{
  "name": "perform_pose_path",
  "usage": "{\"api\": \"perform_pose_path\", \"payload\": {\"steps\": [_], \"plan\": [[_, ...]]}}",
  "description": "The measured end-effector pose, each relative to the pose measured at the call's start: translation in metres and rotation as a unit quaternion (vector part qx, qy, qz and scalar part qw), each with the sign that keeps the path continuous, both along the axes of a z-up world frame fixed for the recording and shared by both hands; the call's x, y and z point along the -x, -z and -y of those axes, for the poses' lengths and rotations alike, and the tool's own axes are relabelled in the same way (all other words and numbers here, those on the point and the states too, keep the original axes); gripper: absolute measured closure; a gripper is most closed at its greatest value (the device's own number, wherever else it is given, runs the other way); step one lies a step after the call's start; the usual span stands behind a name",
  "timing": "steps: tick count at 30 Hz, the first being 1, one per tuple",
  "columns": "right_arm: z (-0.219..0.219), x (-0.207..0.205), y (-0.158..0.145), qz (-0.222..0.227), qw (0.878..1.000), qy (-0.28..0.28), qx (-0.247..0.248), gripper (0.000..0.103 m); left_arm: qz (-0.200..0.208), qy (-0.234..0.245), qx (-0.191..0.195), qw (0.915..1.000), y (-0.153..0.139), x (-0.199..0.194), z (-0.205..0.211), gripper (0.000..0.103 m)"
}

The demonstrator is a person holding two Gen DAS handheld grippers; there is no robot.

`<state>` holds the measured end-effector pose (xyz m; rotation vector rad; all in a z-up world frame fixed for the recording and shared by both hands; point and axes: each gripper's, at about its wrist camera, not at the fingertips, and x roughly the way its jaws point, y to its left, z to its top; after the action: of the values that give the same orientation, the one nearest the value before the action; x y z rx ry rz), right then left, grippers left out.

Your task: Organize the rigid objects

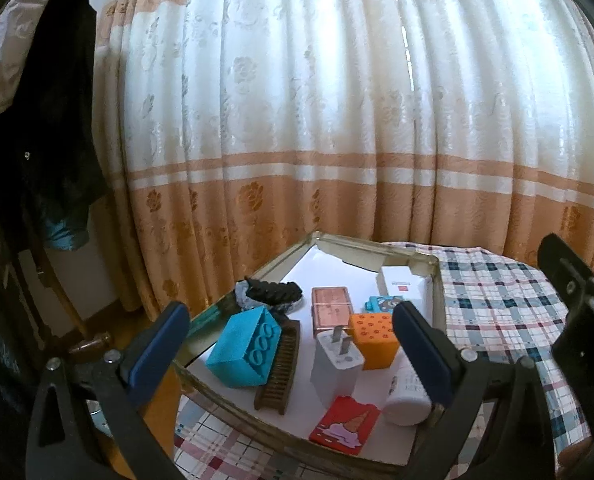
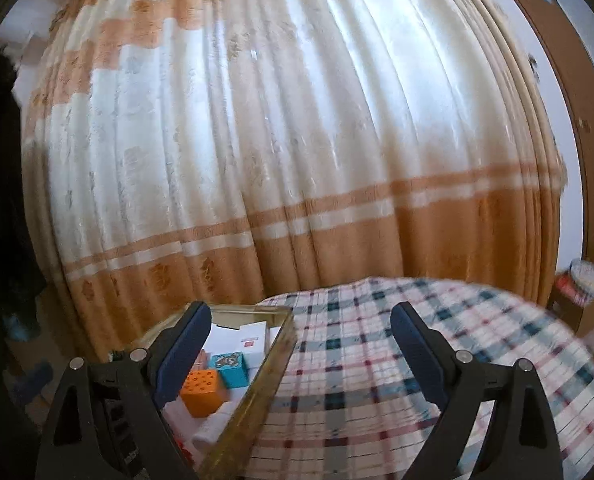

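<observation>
A shallow metal tray (image 1: pixel 436 280) on the checked tablecloth holds the objects: a blue toy brick (image 1: pixel 243 350), a brown comb (image 1: pixel 281 368), a grey plug adapter (image 1: pixel 335 364), an orange block (image 1: pixel 375 336), a copper tin (image 1: pixel 329 306), a white box (image 1: pixel 401 282), a red card (image 1: pixel 345 420), a white bottle (image 1: pixel 407 398) and a black bundle (image 1: pixel 271 292). My left gripper (image 1: pixel 291 344) is open and empty above the tray. My right gripper (image 2: pixel 301 352) is open and empty over the tray's right rim (image 2: pixel 257 400); the orange block (image 2: pixel 203 392) and a small blue box (image 2: pixel 229 368) show there.
The checked tablecloth (image 2: pixel 377 380) covers the table to the right of the tray. A white and orange curtain (image 1: pixel 317 120) hangs close behind. Dark clothes (image 1: pixel 49 120) hang at the left. The other gripper's black body (image 1: pixel 577 320) shows at the right edge of the left wrist view.
</observation>
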<state>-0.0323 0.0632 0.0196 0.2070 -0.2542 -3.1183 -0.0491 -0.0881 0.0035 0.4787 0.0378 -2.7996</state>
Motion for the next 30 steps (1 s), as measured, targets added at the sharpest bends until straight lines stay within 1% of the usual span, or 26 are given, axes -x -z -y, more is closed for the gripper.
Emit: {"api": "perform_pose_path", "payload": {"steps": [1,2,3,4,6,11,12,17,23,30], "plan": [[0.002,-0.002,-0.001,-0.005,1.000,0.001,-0.011,0.010,0.000,0.000,-0.001,1.0000,0.000,-0.001,0.000,0.000],[0.001,-0.004,-0.002,-0.011,1.000,-0.004,-0.011,0.009,-0.001,-0.002,-0.002,1.0000,0.000,-0.001,0.001,0.000],[0.000,-0.006,-0.003,-0.016,1.000,-0.006,-0.009,0.006,0.000,-0.006,-0.003,1.0000,0.000,-0.001,0.002,0.000],[0.000,-0.006,-0.003,-0.017,1.000,-0.005,-0.009,0.005,0.000,-0.008,-0.005,1.0000,0.000,-0.002,0.002,0.000],[0.001,-0.007,-0.002,-0.019,1.000,-0.006,-0.010,0.005,-0.001,-0.009,-0.004,1.0000,0.001,-0.003,0.002,0.000],[0.009,0.002,0.001,0.011,0.999,-0.022,-0.023,0.004,-0.020,-0.014,0.001,0.9997,-0.001,-0.013,-0.001,0.000],[0.010,0.001,0.002,0.011,0.999,-0.025,-0.024,0.004,-0.019,-0.018,0.000,0.9997,-0.001,-0.014,0.000,0.000],[0.014,-0.009,0.001,-0.009,0.999,-0.026,-0.034,0.004,-0.019,-0.021,-0.002,0.9996,-0.001,-0.013,0.001,0.000],[0.009,-0.010,0.002,-0.007,1.000,-0.019,-0.021,0.004,-0.024,-0.021,-0.003,0.9995,-0.001,-0.015,0.002,0.000],[0.000,-0.013,0.001,-0.011,1.000,0.000,-0.002,0.004,-0.012,-0.037,-0.003,0.9992,0.001,-0.012,0.004,0.000]]}}
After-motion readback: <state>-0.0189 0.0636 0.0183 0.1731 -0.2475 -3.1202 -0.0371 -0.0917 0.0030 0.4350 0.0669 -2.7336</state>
